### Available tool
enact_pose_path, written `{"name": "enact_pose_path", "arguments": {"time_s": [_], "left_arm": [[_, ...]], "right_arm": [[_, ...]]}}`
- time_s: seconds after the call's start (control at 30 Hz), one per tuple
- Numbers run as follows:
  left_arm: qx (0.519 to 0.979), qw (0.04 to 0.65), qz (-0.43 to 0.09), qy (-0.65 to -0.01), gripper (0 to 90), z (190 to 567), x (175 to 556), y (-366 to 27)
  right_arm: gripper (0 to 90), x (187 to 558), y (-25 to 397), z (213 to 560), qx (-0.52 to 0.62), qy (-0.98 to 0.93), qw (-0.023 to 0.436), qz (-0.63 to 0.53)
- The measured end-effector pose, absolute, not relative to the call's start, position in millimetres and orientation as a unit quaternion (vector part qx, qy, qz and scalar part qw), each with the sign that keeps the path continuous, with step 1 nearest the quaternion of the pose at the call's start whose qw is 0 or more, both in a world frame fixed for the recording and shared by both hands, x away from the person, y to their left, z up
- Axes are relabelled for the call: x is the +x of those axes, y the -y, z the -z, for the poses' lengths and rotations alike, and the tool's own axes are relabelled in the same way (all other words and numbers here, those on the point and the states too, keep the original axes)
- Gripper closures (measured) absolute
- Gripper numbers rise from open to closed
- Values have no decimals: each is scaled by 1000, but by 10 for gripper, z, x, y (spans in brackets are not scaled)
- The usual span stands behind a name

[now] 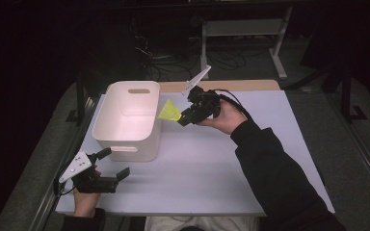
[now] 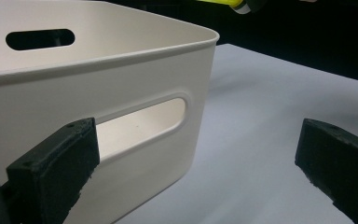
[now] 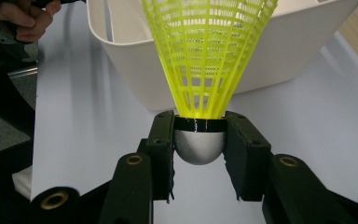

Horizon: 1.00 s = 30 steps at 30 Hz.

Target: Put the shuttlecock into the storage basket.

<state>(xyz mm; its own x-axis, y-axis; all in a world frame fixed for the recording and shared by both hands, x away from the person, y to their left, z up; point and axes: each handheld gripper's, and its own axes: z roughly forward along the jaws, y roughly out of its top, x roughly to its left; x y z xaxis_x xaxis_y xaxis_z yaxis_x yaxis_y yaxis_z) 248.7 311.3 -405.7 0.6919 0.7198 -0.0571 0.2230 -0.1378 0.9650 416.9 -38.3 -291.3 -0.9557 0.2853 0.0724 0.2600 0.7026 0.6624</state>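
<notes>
My right gripper (image 1: 185, 117) is clamped on a yellow shuttlecock (image 1: 170, 111); jaws pinch the grey rounded cork base from both sides, black band just above the pads; seen close in the right gripper view (image 3: 199, 140), shuttlecock (image 3: 205, 56) with its mesh skirt flaring away from me toward the bin (image 3: 279, 60); in the high view the shuttlecock is held up in the air just beside the right wall of the white plastic bin (image 1: 125, 144), skirt pointing at the bin's rim, not inside it; my right hand (image 1: 224, 118) wraps the gripper body, dark sleeve (image 1: 274, 173) running back to the bottom edge; grey plate on the gripper sticks up and away.

My left gripper (image 1: 111, 166) sits low at the near left corner of the white table (image 1: 212, 178); jaws spread wide, holding nothing; left gripper view puts one jaw in front of the bin's (image 2: 98, 74) near wall by the slot handle, the other jaw well out over bare table; touching the wall or not, I cannot tell; my left hand (image 1: 84, 199) grips it from below.

Bin stands upright on the left half of the table, inside looks bare.
</notes>
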Motion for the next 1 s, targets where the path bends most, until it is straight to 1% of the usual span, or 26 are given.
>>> {"name": "enact_pose_path", "arguments": {"time_s": [0.4,1.0], "left_arm": [[722,570,-218,-327,0,4058,2489,-3116],[722,570,-217,-327,0,4057,2488,-3117]], "right_arm": [[633,4168,263,2719,131,-923,27,-362],[633,4173,41,2601,113,-924,30,-364]]}}
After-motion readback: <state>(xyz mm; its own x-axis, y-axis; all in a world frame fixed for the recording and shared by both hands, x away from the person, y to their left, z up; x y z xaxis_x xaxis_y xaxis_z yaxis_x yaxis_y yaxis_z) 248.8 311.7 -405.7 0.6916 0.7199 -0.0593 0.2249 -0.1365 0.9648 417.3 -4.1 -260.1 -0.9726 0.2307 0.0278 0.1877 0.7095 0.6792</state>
